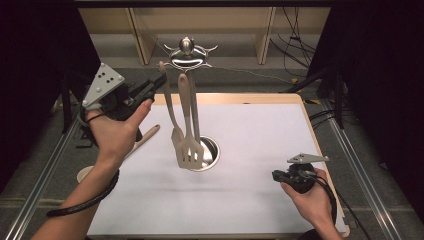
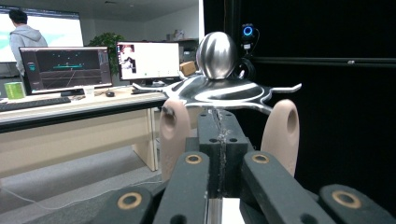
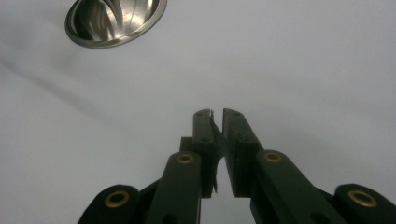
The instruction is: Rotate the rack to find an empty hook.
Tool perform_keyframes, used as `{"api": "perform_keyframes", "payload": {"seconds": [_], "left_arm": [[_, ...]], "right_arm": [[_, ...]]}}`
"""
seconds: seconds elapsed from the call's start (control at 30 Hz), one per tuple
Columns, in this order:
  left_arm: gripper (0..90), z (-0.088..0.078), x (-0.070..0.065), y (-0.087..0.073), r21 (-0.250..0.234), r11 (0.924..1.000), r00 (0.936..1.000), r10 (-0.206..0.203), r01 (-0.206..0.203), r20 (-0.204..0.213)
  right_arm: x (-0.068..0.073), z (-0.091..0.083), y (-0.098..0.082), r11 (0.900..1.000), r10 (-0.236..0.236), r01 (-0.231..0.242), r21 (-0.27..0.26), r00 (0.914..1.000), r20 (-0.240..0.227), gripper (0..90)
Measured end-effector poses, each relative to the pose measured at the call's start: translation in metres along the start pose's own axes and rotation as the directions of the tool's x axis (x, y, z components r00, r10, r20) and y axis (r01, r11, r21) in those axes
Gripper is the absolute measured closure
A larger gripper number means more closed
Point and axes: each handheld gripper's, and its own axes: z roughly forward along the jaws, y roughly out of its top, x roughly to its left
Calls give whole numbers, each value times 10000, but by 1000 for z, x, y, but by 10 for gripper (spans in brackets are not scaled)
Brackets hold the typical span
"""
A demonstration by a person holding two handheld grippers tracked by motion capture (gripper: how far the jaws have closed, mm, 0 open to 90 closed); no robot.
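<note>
one utensil stand, steel, ball top over a spiked hanger plate, round base on the white table. three beige utensils: two hang from the hanger, a spoon-like one and a slotted turner; one wooden spoon lies on the table behind the left forearm, its bowl hidden. two grippers. left gripper, raised to the hanger, jaws clenched, tip beside the leftmost handle; whether anything is pinched between them is hard to tell. right gripper, low near the table's right edge, jaws nearly together, grasping nothing.
</note>
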Motion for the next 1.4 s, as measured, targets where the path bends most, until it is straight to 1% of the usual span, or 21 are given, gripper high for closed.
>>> {"api": "perform_keyframes", "payload": {"seconds": [0.07, 0.1, 0.13, 0.2, 0.23, 0.3, 0.33, 0.4, 0.43, 0.5, 0.57, 0.63, 0.77, 0.8, 0.83, 0.93, 1.1, 1.3, 1.33, 1.37, 1.4], "left_arm": [[896, 2, 1, 1, 48, 10000, 10000, -17, 17, -1], [896, 3, 1, 1, 45, 10000, 10000, 10, -10, -16], [896, 3, 2, 2, 5, 10000, 10000, -15, 15, 11], [895, 4, 3, 4, -7, 10000, 10000, -25, 25, -16], [895, 5, 3, 5, -8, 10000, 10000, -16, 16, -26], [895, 5, 3, 6, -13, 10000, 10000, 37, -37, -12], [895, 8, 4, 8, 72, 9999, 9999, 108, -107, -63], [895, 9, 5, 8, 95, 9999, 9998, 136, -135, -108], [896, 10, 7, 8, 90, 9999, 9999, 59, -58, -143], [896, 10, 7, 8, 87, 10000, 9999, 45, -44, -158], [896, 11, 7, 8, 99, 9999, 9998, 109, -108, -174], [896, 10, 6, 8, 145, 9996, 9993, 265, -262, -250], [897, 11, 7, 8, 180, 9994, 9992, 306, -302, -247], [897, 11, 8, 9, 214, 9993, 9991, 318, -312, -267], [897, 12, 9, 9, 220, 9992, 9990, 327, -320, -289], [897, 13, 11, 9, 261, 9991, 9988, 353, -345, -329], [897, 16, 14, 10, 330, 9984, 9978, 483, -468, -458], [897, 19, 18, 11, 399, 9980, 9973, 502, -481, -535], [897, 20, 18, 12, 452, 9974, 9968, 579, -555, -545], [897, 20, 18, 12, 452, 9974, 9968, 579, -555, -545], [897, 21, 19, 12, 486, 9971, 9967, 604, -578, -545]], "right_arm": [[0, -2, 0, 9999, 94, -94, 68, 10000, 30, 842], [-1, -1, -1, 10000, 89, -89, -27, 9999, -95, 842], [-1, -1, -1, 10000, 89, -89, -27, 9999, -95, 842], [-1, -1, -1, 10000, 14, -14, 64, 10000, 73, 842], [0, -2, -2, 9999, -122, 121, 61, 9998, 154, 843], [0, -2, -2, 9999, -150, 150, 41, 9998, 144, 842], [2, -3, -1, 9999, 69, -70, 80, 9998, 160, 843], [3, -3, -1, 9999, 96, -98, 91, 9998, 151, 842], [5, -3, -1, 9996, 243, -245, 153, 9996, 119, 843], [5, -3, -1, 9996, 246, -248, 157, 9996, 123, 843], [2, -3, -1, 10000, 0, -2, 93, 9999, 171, 844], [1, -2, -1, 10000, -46, 46, 43, 9999, 150, 844], [1, -3, -1, 10000, -44, 43, 53, 9998, 178, 845], [0, -1, -2, 9999, -165, 165, -18, 9998, 118, 846], [1, -2, -1, 10000, 55, -55, 52, 10000, 48, 846], [1, -3, -1, 10000, -52, 51, 55, 9998, 197, 847], [0, -2, -1, 10000, -48, 47, 70, 9998, 195, 848], [0, -2, -2, 9999, -2, -1, 130, 9998, 186, 849], [-2, -1, -2, 9997, -249, 249, -10, 9995, 194, 849], [-2, -1, -2, 9997, -249, 249, -10, 9995, 194, 849], [0, -2, -2, 9999, -22, 19, 141, 9998, 209, 849]]}}
